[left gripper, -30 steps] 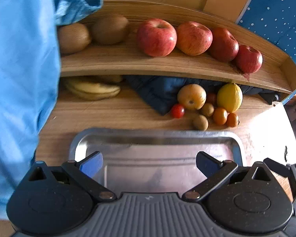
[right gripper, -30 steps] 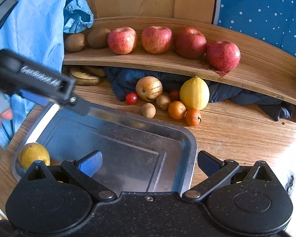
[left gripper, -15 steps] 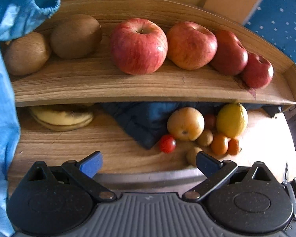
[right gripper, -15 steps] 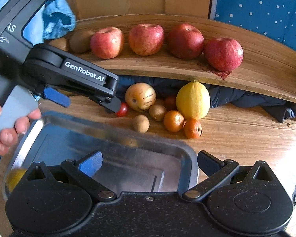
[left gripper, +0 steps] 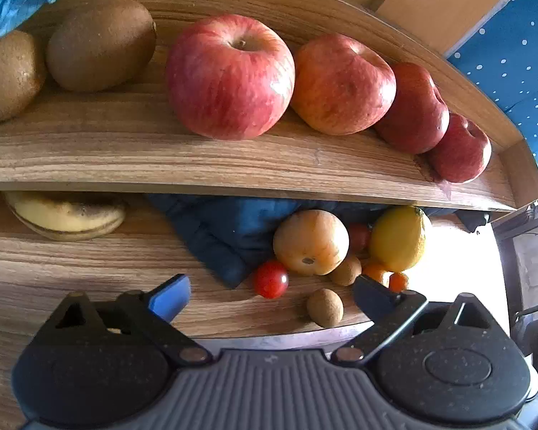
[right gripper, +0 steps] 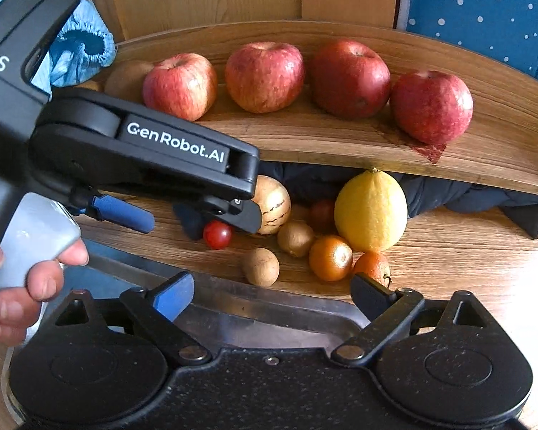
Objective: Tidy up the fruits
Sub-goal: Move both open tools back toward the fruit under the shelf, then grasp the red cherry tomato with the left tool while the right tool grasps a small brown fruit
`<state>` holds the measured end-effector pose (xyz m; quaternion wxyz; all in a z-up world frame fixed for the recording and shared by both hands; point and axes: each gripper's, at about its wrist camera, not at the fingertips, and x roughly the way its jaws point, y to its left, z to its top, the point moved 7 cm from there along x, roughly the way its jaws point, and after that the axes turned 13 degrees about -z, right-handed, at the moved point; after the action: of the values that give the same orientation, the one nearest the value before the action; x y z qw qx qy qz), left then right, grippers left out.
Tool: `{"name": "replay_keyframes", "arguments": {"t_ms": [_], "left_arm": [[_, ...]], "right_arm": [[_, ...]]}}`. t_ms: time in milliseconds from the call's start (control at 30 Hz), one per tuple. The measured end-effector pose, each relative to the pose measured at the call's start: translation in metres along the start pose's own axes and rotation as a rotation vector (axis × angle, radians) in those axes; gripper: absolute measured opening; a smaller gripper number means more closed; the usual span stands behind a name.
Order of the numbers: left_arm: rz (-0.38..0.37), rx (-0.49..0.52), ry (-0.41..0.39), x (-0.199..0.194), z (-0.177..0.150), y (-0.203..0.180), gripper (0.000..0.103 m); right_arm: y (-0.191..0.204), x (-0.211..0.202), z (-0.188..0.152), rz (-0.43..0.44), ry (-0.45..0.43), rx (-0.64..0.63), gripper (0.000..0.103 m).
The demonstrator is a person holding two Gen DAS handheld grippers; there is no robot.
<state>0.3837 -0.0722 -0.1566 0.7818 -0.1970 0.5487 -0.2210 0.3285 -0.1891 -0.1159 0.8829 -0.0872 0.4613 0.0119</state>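
Left gripper (left gripper: pixel 270 288) jaws spread, empty; cherry tomato (left gripper: pixel 270 279) dead ahead between them; right gripper (right gripper: pixel 272 292) spread, empty, farther back.

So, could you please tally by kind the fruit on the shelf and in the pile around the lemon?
Apples: 4
Kiwis: 2
Lemon: 1
Striped yellow fruit: 1
Cherry tomatoes: 2
Small oranges: 2
Small brown fruits: 2
Total: 14
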Motion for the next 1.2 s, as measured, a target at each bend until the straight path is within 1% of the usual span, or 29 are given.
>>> {"name": "replay_keyframes", "arguments": {"t_ms": [33,100,133,200,367,567,600,667,900,1000,1100,1133,1200], "left_arm": [[-0.005,-0.002,-0.001,0.001,0.0,0.0,0.096],[-0.019,-0.01,0.0,0.001,-0.001,0.0,0.09],[-0.028,-0.014,0.001,0.001,-0.001,0.001,0.089],[-0.038,-0.018,-0.002,0.0,0.0,0.002,0.084],[-0.058,-0.032,-0.006,-0.001,0.0,0.003,0.075],[-0.074,-0.044,0.002,0.001,0.001,0.004,0.064],[-0.073,-0.047,0.002,0.002,0.001,0.004,0.061],[-0.071,-0.053,0.004,0.005,0.001,0.005,0.059],[-0.063,-0.063,0.006,0.005,0.001,0.009,0.056],[-0.054,-0.061,0.007,0.004,0.001,0.009,0.052],[-0.037,-0.058,0.009,0.004,0.001,0.01,0.046],[-0.034,-0.06,0.01,0.004,0.001,0.01,0.046],[-0.03,-0.063,0.014,0.005,0.002,0.01,0.043]], "right_arm": [[0.001,0.001,0.0,0.001,0.002,-0.001,0.089],[0.003,0.002,0.0,0.003,0.004,-0.004,0.085],[0.004,0.003,0.0,0.004,0.003,-0.005,0.083],[0.005,0.004,0.001,0.003,0.0,-0.004,0.079],[0.008,0.008,0.003,-0.001,0.007,-0.007,0.063],[0.012,0.013,0.005,0.0,0.017,-0.01,0.049],[0.013,0.014,0.005,-0.001,0.018,-0.01,0.049],[0.013,0.015,0.005,0.0,0.02,-0.011,0.047],[0.013,0.022,0.009,0.012,0.027,0.001,0.045],[0.012,0.025,0.009,0.019,0.04,0.017,0.04],[0.012,0.028,0.01,0.017,0.034,0.023,0.033],[0.012,0.028,0.01,0.02,0.035,0.023,0.029],[0.014,0.028,0.011,0.023,0.035,0.022,0.028]]}}
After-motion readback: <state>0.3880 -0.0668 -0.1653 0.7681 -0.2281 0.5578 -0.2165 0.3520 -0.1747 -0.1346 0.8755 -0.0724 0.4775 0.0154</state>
